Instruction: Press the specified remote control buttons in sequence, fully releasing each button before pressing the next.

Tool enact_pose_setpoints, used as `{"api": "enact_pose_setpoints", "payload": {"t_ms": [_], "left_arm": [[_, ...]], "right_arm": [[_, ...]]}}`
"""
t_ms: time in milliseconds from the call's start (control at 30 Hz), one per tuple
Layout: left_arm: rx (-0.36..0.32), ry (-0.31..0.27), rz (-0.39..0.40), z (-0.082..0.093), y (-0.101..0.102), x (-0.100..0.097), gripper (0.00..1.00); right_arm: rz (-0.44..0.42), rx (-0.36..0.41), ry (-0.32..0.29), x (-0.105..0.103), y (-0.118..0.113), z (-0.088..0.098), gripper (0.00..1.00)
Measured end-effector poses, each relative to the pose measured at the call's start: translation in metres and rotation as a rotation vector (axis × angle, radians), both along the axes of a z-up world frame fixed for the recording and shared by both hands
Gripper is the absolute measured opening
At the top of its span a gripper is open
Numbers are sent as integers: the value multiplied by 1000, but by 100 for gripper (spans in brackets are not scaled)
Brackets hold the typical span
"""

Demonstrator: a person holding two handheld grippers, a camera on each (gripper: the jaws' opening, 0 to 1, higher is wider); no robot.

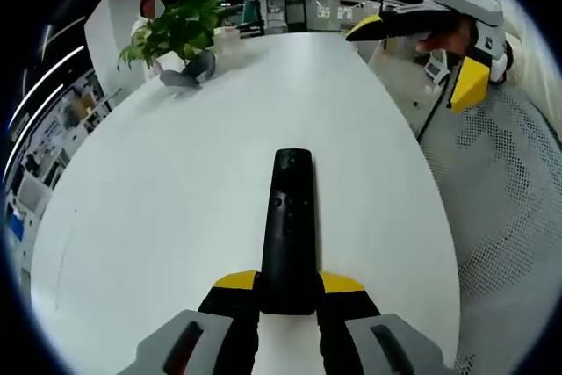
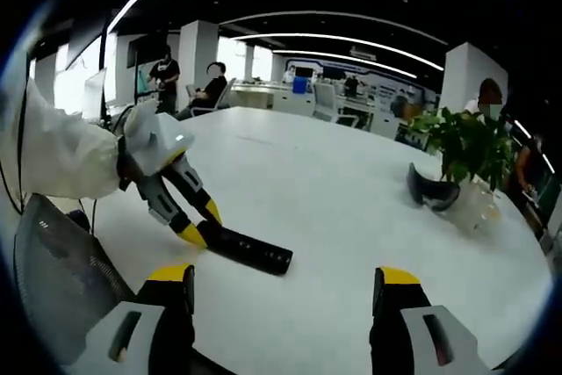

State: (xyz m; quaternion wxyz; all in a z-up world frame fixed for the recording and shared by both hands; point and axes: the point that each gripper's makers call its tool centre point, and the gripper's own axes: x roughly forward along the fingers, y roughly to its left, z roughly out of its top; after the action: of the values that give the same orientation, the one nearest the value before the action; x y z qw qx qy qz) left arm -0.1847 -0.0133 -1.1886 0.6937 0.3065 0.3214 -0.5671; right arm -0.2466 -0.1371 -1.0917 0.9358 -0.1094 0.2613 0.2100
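Remote (image 1: 288,230) pinched in left hand-held gripper (image 1: 288,292); right hand-held gripper (image 2: 285,292) spread wide, apart.

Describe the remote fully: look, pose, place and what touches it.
The remote is a slim black bar, plastic by the look, with a few small buttons on its upper face. It lies flat on the white table, its near end clamped between the left gripper's yellow-tipped jaws, its far end free. The right gripper hangs open, apart from it.
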Motion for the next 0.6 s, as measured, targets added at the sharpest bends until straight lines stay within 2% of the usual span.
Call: {"api": "enact_pose_setpoints", "payload": {"t_ms": [133, 467, 600], "left_arm": [[14, 3, -3, -1, 2, 9, 24], [33, -23, 13, -2, 2, 40, 24], [50, -21, 12, -1, 6, 50, 24]], "right_arm": [[-15, 11, -26, 1, -3, 6, 79], [-5, -20, -13, 0, -2, 0, 79], [-12, -9, -2, 1, -3, -1, 78]]}}
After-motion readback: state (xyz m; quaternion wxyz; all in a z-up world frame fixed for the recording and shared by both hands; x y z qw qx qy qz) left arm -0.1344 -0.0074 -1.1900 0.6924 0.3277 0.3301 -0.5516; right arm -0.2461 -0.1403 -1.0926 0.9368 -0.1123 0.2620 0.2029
